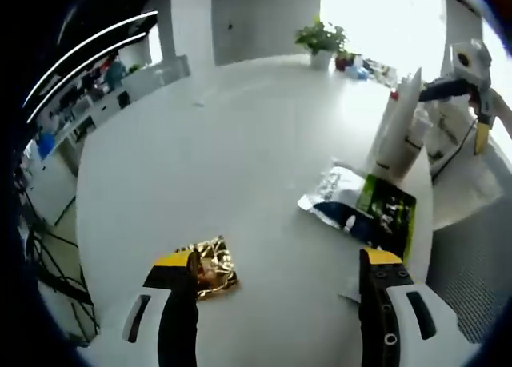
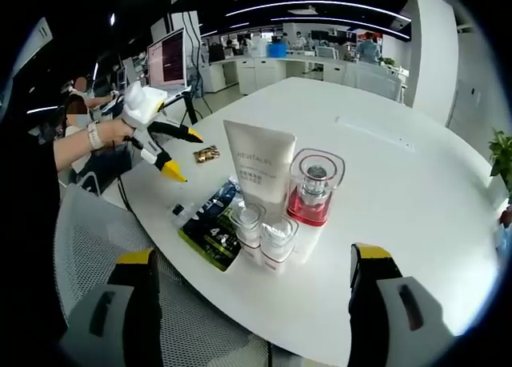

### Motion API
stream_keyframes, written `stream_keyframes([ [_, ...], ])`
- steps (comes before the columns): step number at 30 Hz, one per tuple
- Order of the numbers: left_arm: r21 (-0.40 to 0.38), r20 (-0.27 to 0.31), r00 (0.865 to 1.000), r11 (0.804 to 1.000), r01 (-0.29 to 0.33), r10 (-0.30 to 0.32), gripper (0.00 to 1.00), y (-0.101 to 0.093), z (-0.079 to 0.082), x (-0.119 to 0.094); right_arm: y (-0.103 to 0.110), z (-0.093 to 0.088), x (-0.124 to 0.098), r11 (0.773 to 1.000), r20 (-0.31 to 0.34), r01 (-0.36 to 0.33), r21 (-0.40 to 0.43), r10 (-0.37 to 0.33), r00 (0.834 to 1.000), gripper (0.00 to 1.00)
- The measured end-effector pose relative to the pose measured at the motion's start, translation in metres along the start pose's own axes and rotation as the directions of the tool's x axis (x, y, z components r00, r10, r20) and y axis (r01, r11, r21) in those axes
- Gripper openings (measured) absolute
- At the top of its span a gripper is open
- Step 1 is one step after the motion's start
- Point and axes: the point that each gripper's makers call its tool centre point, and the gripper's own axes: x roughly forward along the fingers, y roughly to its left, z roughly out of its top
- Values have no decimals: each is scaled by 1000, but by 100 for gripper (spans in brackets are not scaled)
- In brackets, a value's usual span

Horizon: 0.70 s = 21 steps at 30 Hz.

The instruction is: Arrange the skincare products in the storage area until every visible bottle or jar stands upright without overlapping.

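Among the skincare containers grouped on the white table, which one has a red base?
The clear square jar with the red base, standing right of the tall white tube. The two small clear bottles in front show no red base.

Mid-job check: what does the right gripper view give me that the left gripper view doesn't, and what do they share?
Right gripper view alone: the red-based clear glass bottle, two small clear-capped jars, and the left hand-held gripper open above the table edge, held by a person's hand.

Left gripper view alone: a potted green plant on the far side of the table and the right hand-held gripper at the right edge.

Both: the upright white squeeze tube, the flat green-and-black sachet, the crumpled gold foil packet and the round white table.
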Motion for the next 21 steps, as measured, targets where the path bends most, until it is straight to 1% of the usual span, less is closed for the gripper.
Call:
stream_keyframes([
  [1, -2, 3, 1000, 1000, -18, 18, 79, 5, 0, 0, 0, 0, 0, 1000, -1, 1, -1, -1, 1000, 100],
  [2, -30, -21, 998, 997, -66, 65, 78, 15, -4, 0, -1, 0, 0, 1000, -4, 4, -4, -4, 1000, 100],
  [4, -30, -22, 998, 998, -60, 60, 77, 18, -5, 3, -2, 0, 0, 1000, -6, 7, -8, -7, 1000, 100],
  [5, -61, -34, 997, 996, -64, 62, 76, 21, -8, 4, -1, 0, 0, 1000, -6, 7, -8, -7, 1000, 100],
  [6, -61, -31, 998, 996, -63, 61, 74, 22, -8, 5, -1, 1, 1, 1000, -6, 5, -7, -5, 1000, 100],
  [8, -78, -39, 996, 993, -83, 80, 67, 28, -11, 7, -2, 1, 1, 1000, -7, 7, -4, -7, 1000, 100],
  [9, -85, -37, 995, 992, -92, 89, 65, 32, -11, 8, -3, 0, 1, 1000, -12, 7, -4, -7, 1000, 100],
  [11, -108, -39, 995, 989, -97, 93, 64, 35, -13, 10, -4, 0, 1, 1000, -14, 10, -3, -10, 1000, 100],
  [13, -125, -56, 994, 987, -96, 90, 64, 37, -16, 14, -4, 1, 1, 1000, -15, 9, -1, -9, 1000, 100],
  [15, -129, -82, 991, 985, -115, 105, 61, 41, -21, 16, -5, 1, 2, 1000, -18, 11, -3, -11, 1000, 100],
  [21, -143, -86, 988, 980, -139, 127, 57, 49, -24, 19, -6, 0, 2, 1000, -24, 11, 1, -11, 1000, 100],
])
